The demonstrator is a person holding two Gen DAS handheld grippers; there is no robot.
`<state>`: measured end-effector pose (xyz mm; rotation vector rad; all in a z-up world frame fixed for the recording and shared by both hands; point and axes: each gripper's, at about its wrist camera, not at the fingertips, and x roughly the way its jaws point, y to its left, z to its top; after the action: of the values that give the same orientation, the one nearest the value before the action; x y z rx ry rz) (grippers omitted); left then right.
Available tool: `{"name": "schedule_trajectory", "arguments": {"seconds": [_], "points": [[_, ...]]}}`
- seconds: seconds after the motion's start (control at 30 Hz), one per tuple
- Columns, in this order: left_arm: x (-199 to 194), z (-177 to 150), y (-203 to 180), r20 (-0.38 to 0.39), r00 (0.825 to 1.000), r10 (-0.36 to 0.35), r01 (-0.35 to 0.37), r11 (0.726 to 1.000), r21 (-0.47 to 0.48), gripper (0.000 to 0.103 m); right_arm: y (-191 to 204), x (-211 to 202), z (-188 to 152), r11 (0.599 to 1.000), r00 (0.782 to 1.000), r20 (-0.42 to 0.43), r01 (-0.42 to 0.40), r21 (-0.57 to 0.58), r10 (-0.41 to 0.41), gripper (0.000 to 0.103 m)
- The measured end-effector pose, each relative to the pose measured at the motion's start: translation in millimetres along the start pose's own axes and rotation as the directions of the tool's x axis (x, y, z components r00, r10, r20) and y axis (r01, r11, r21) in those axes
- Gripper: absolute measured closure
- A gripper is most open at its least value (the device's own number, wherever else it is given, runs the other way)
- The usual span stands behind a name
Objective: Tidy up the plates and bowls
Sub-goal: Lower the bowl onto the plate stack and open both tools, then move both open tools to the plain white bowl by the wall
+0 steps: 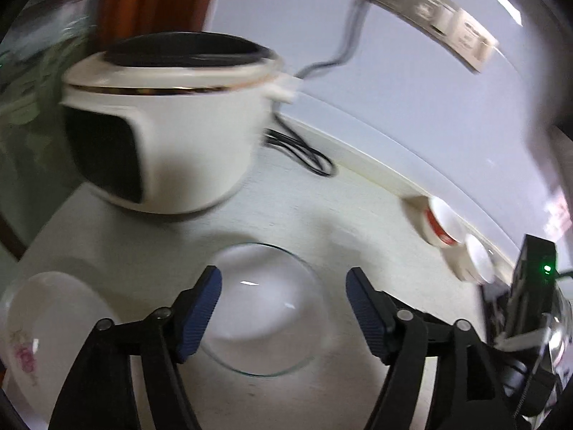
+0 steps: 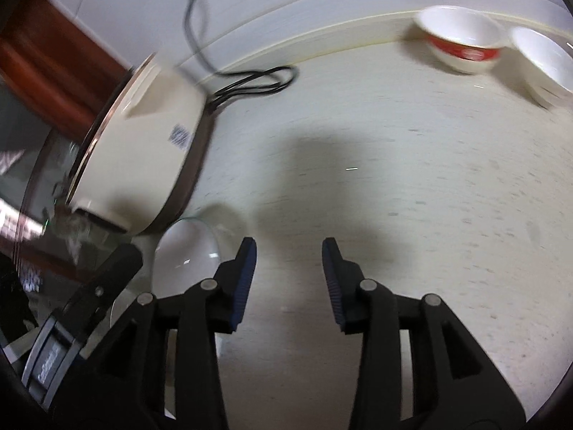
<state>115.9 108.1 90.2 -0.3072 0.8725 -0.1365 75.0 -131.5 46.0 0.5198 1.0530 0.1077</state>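
A clear glass plate (image 1: 265,308) lies on the pale counter, right below my open left gripper (image 1: 283,283), whose blue pads stand on either side of it without touching. A white plate with a pink flower print (image 1: 46,326) lies at the lower left. A white bowl with a red band (image 1: 442,224) and a plain white bowl (image 1: 478,261) stand by the back ledge. In the right wrist view my right gripper (image 2: 289,251) is open and empty above bare counter; the glass plate (image 2: 182,254) is to its left, the red-banded bowl (image 2: 462,39) and white bowl (image 2: 544,64) far right.
A white rice cooker (image 1: 172,125) with a black cord (image 1: 304,150) stands at the back left; it also shows in the right wrist view (image 2: 143,150). A power strip (image 1: 429,10) hangs on the wall. The other gripper's body (image 1: 530,304) is at the right edge.
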Motion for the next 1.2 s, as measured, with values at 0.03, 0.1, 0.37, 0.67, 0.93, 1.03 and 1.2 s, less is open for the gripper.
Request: {"name": "schedule_trajectory", "arguments": {"seconds": [0.03, 0.1, 0.37, 0.67, 0.93, 1.03, 1.2], "points": [[3, -1, -5, -0.012, 1.000, -0.019, 0.019, 1.000, 0.012, 0.029, -8, -4, 1, 1.000, 1.000, 0.012, 0.011, 0.022, -0.011, 0.055], [12, -5, -17, -0.057, 0.997, -0.060, 0.061, 0.998, 0.028, 0.028, -27, -12, 3, 0.997, 0.999, 0.034, 0.036, 0.064, -0.038, 0.053], [60, -10, -79, -0.265, 0.932, -0.247, 0.251, 0.968, -0.017, 0.028, -104, -52, 15, 0.971, 0.980, 0.110, 0.142, 0.194, -0.165, 0.051], [111, -9, -166, -0.418, 0.855, -0.306, 0.328, 0.945, -0.021, 0.028, -166, -84, 46, 0.931, 0.927, 0.187, 0.280, 0.235, -0.326, 0.050], [157, 6, -210, -0.448, 0.794, -0.412, 0.373, 0.911, -0.177, 0.028, -198, -79, 94, 0.907, 0.899, 0.210, 0.325, 0.269, -0.384, 0.050], [173, 10, -221, -0.446, 0.764, -0.466, 0.391, 0.885, -0.254, 0.028, -210, -75, 109, 0.906, 0.898, 0.219, 0.316, 0.283, -0.382, 0.050], [195, 3, -234, -0.467, 0.734, -0.494, 0.388, 0.868, -0.309, 0.028, -222, -75, 123, 0.911, 0.905, 0.230, 0.283, 0.300, -0.357, 0.050]]}}
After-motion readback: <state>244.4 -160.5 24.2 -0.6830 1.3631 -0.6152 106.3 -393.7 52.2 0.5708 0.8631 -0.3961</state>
